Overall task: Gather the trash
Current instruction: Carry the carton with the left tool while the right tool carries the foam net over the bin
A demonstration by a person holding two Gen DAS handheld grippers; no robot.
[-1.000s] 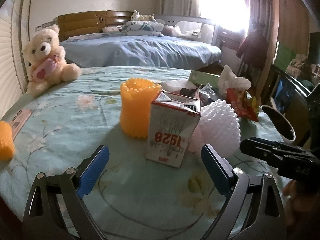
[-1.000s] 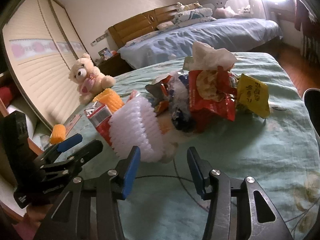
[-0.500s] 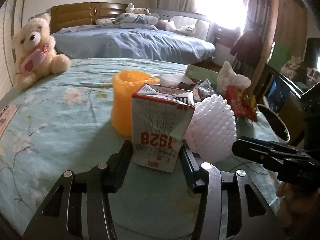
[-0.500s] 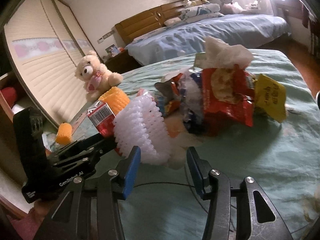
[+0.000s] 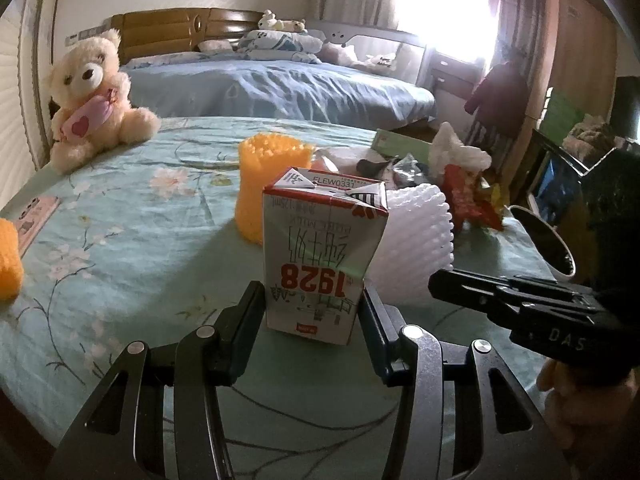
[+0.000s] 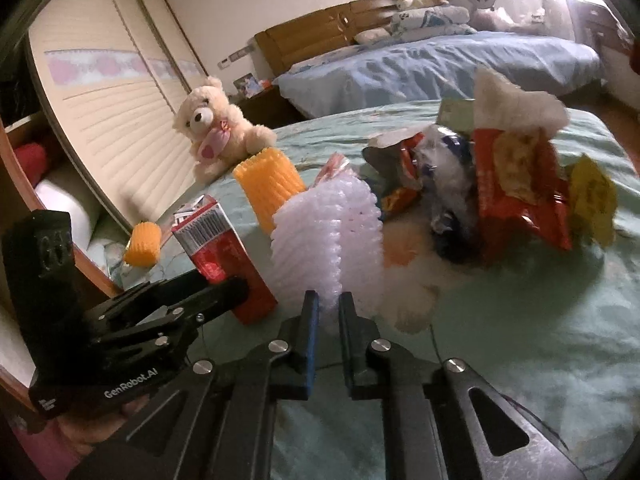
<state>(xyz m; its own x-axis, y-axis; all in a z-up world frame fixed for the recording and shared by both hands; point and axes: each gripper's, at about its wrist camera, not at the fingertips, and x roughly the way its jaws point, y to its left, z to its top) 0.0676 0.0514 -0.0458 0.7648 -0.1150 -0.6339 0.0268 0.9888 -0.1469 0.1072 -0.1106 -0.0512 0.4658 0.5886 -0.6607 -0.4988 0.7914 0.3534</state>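
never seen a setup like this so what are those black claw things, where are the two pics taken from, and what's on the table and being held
No robot here: a person holds a two-finger gripper in each hand, each with a camera looking along its fingers. One picture is from the left gripper, whose fingers clamp the sides of a milk carton. The other is from the right gripper, whose jaws are closing on the edge of a white foam net. Each gripper also shows in the other's view. On the floral tablecloth stand an orange foam net, a pile of snack wrappers and a teddy bear.
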